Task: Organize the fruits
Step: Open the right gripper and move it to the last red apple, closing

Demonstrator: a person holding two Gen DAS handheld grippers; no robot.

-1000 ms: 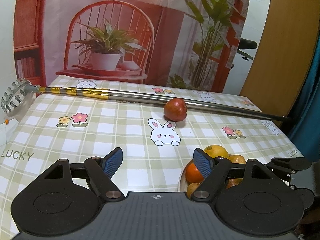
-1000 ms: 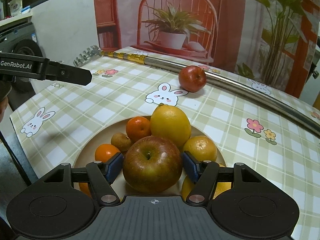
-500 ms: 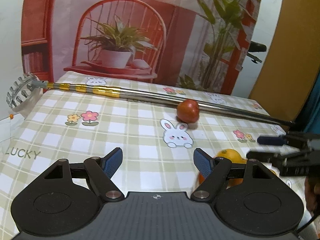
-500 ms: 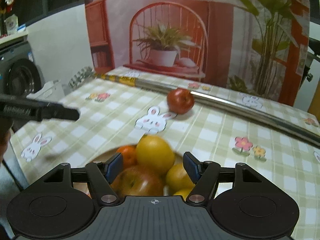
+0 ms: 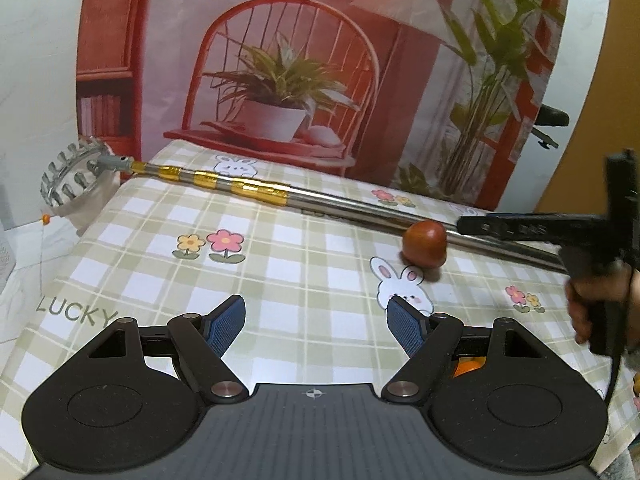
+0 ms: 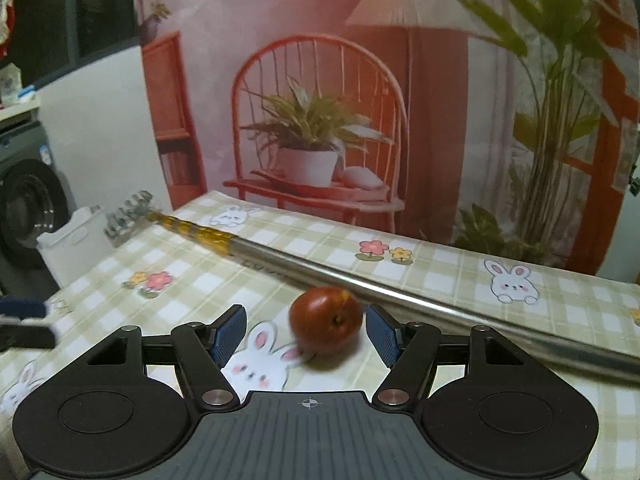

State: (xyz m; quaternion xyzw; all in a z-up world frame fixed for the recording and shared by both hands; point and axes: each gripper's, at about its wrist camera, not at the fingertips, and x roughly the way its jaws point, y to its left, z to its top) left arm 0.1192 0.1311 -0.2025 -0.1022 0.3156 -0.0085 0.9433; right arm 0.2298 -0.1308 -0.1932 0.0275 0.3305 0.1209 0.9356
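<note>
A red apple (image 6: 326, 326) lies on the checked tablecloth against a long metal pole (image 6: 360, 280). My right gripper (image 6: 306, 334) is open, and the apple sits between its blue pads, nearer the right one and apart from both. In the left wrist view the apple (image 5: 424, 243) is at the right, with my right gripper (image 5: 520, 226) coming in from the right edge. My left gripper (image 5: 316, 326) is open and empty over the cloth. A bit of orange fruit (image 5: 468, 367) shows behind its right finger.
The pole (image 5: 320, 200) runs across the table from a toothed picker head (image 5: 72, 176) at the far left edge. A white bin (image 6: 76, 240) and a washing machine (image 6: 28, 208) stand left of the table. A printed backdrop closes the far side.
My right gripper has left the fruit plate and moved forward to the red apple. My left gripper has swung left, so the plate has almost left its view.
</note>
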